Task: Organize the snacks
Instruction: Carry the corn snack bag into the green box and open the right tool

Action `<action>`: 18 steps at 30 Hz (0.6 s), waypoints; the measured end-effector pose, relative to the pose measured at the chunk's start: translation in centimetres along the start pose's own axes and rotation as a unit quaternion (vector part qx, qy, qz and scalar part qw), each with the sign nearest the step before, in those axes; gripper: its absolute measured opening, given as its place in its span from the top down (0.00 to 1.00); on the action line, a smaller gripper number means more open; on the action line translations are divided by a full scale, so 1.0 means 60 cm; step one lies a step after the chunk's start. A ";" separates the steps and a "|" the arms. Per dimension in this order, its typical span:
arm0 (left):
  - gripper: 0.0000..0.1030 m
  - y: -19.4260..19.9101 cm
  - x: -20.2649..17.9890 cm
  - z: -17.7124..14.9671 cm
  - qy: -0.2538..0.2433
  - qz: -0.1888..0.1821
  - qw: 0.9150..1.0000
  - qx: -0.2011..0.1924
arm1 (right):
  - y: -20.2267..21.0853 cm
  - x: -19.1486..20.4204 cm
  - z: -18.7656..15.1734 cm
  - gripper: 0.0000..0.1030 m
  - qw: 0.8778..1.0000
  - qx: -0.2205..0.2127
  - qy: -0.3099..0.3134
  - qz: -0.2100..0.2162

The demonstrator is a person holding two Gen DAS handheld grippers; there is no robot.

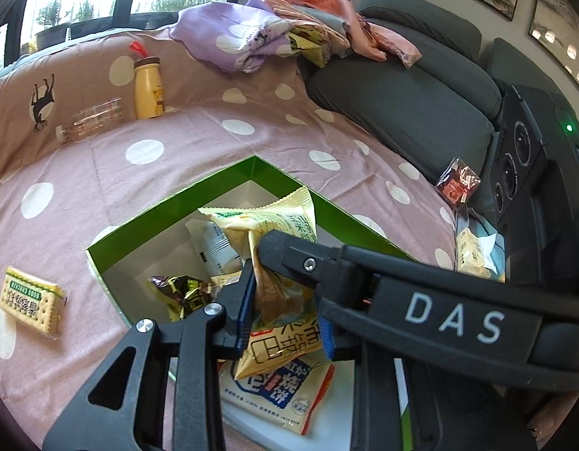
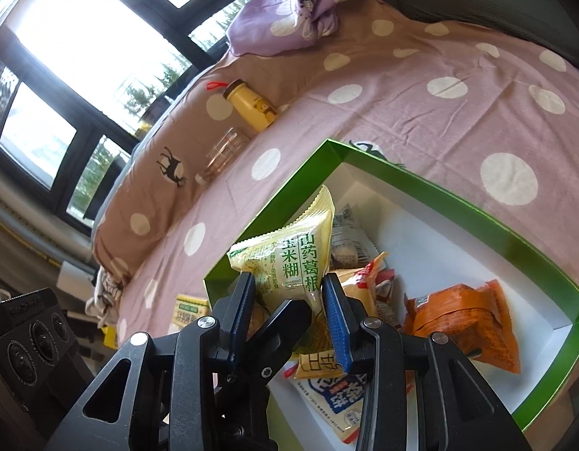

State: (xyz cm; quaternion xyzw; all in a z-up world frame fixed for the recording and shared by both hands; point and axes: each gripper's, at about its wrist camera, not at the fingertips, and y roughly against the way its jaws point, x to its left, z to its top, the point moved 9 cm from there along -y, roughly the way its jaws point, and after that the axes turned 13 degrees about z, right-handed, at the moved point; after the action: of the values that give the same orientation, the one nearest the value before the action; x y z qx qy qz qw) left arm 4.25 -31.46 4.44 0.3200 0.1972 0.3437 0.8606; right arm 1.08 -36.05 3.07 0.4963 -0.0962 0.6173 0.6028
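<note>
Where window glares, dotted pink sheet [image 1: 222, 158], perhaps sofa [image 1: 413, 109]

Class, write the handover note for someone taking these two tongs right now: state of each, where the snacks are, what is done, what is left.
Left tongs: shut on the yellow packet, over the green box.
Right tongs: shut on the same packet, from the other side.
Done: several snacks lie in the box, among them an orange packet and a blue-and-white packet.
Left: lower and release the yellow packet. The cracker pack lies on the bedsheet, a red packet by the sofa cushion.
</note>
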 end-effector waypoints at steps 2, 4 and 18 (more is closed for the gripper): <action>0.74 -0.003 -0.003 0.001 -0.002 -0.002 1.000 0.000 | 0.003 -0.005 0.004 0.61 1.000 -0.005 -0.005 -0.001; 0.74 -0.008 -0.008 0.003 -0.003 -0.004 1.000 0.001 | 0.005 -0.010 0.007 0.61 1.000 -0.010 -0.008 -0.003; 0.74 -0.045 -0.024 -0.011 -0.002 -0.010 0.999 0.034 | -0.002 -0.057 0.012 0.61 0.998 -0.008 -0.039 -0.049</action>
State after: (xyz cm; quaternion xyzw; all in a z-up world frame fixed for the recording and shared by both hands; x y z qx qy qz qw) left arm 4.16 -33.73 2.26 0.3479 0.2102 0.3280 0.8528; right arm 0.81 -38.76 0.86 0.5191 -0.1004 0.5666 0.6320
